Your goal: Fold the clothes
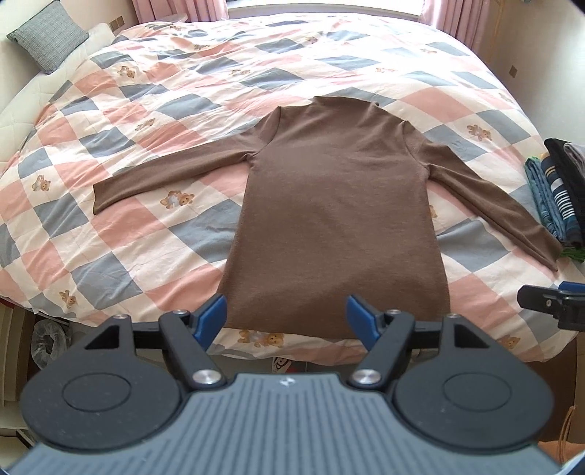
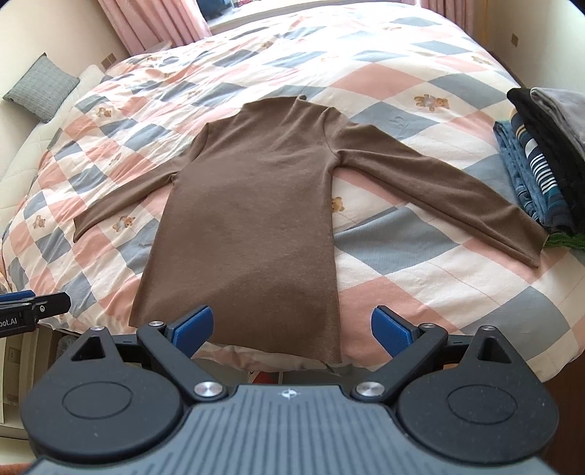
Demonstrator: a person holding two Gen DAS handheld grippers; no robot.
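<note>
Both sleeve cuffs of the brown top (image 1: 336, 204) show; its hem droops past the quilt (image 1: 146, 109) edge.

The pile of folded clothes (image 1: 563, 193) is getting cut off by the picture's edge, hiding its far side.

1 sweater (image 1: 336, 204) – 2 grippers (image 1: 287, 318) – 1 pillow (image 1: 47, 34)

Sweater (image 1: 329, 204): plain brown, no pattern. Quilt (image 1: 153, 109): checked in pink, grey-blue and cream, small brown bear prints on the cream squares. Folded pile (image 2: 548, 157) at the quilt's right edge: black, grey, blue with white stripes, green underneath. Cushion (image 1: 47, 34): grey weave. Curtains (image 2: 153, 25): pink. My finger pads (image 1: 214, 316): blue on black.
</note>
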